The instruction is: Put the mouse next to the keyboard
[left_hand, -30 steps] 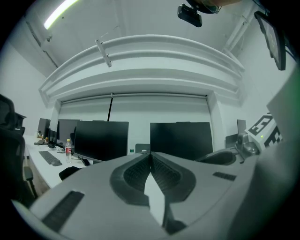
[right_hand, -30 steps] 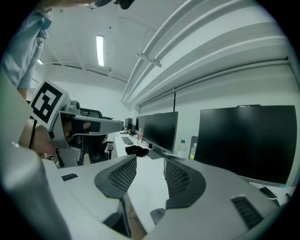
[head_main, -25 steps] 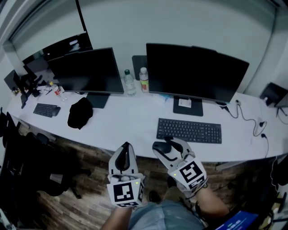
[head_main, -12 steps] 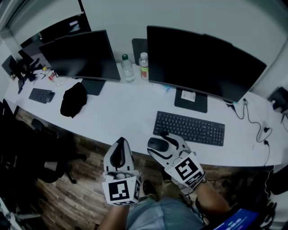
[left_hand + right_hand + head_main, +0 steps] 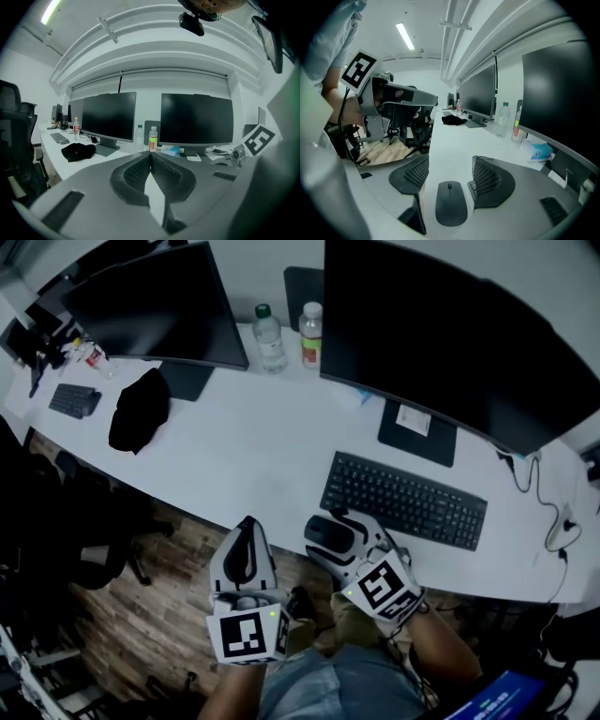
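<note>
A black mouse (image 5: 322, 532) (image 5: 451, 202) lies on the white desk (image 5: 253, 456) at its front edge, just left of the black keyboard's (image 5: 403, 500) near left corner. My right gripper (image 5: 336, 524) (image 5: 450, 164) straddles the mouse. Its jaws have just been opening, and the ribbed pads (image 5: 486, 177) now stand clear of the mouse on both sides. My left gripper (image 5: 248, 523) (image 5: 151, 157) hovers off the desk's front edge over the floor, to the left of the right one. It is shut, tips touching, with nothing between them.
Two dark monitors (image 5: 441, 343) (image 5: 150, 306) stand at the back with two bottles (image 5: 270, 337) between them. A black cloth (image 5: 139, 412) and a small keyboard (image 5: 73, 400) lie far left. Cables (image 5: 548, 512) trail at the right. Office chairs (image 5: 410, 124) stand on the wood floor.
Both grippers have come down. The right gripper's jaws have spread apart round the mouse, which now rests on the desk. The head view has tipped closer over the desk.
</note>
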The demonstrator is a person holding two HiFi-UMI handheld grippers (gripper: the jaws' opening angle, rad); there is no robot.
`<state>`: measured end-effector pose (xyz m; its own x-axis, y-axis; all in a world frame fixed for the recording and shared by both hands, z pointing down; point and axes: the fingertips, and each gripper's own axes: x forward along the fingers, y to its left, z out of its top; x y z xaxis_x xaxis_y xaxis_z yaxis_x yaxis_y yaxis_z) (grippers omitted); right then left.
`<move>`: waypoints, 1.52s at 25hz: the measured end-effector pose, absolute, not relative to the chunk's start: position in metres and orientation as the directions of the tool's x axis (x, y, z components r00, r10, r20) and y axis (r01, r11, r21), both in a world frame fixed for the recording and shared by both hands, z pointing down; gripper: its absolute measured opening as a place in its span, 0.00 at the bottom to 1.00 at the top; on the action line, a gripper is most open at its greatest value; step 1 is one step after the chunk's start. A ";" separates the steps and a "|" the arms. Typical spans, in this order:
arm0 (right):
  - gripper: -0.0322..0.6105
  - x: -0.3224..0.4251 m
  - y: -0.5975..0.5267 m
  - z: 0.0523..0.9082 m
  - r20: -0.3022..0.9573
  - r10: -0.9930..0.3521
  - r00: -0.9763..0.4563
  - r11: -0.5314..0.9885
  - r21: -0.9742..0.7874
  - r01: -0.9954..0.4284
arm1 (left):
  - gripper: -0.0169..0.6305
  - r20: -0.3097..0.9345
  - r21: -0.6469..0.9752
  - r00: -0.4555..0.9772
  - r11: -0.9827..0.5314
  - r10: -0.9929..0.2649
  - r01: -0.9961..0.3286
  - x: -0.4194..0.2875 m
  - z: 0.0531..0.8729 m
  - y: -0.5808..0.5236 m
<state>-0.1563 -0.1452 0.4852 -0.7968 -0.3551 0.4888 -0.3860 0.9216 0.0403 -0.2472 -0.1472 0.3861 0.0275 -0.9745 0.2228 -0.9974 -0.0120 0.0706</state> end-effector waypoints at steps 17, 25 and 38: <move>0.62 -0.144 -0.138 0.588 0.663 -0.219 -0.716 0.941 -0.050 -0.335 | 0.03 0.351 0.095 -0.002 0.038 -0.936 -0.995 -0.252 0.451 -0.157; 0.57 -0.143 -0.140 0.596 0.697 -0.220 -0.682 0.943 -0.026 -0.331 | 0.03 0.374 0.096 -0.012 0.051 -0.927 -0.994 -0.253 0.459 -0.157; 0.52 -0.143 -0.142 0.586 0.685 -0.255 -0.683 0.925 -0.033 -0.379 | 0.03 0.328 0.090 0.007 0.024 -0.945 -0.996 -0.254 0.439 -0.155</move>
<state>-0.1428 -0.1415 0.5857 -0.6825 -0.2549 0.6850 -0.3785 0.9250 -0.0330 -0.2536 -0.1551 0.4394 0.0070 -0.9448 0.3277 -0.9956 0.0239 0.0902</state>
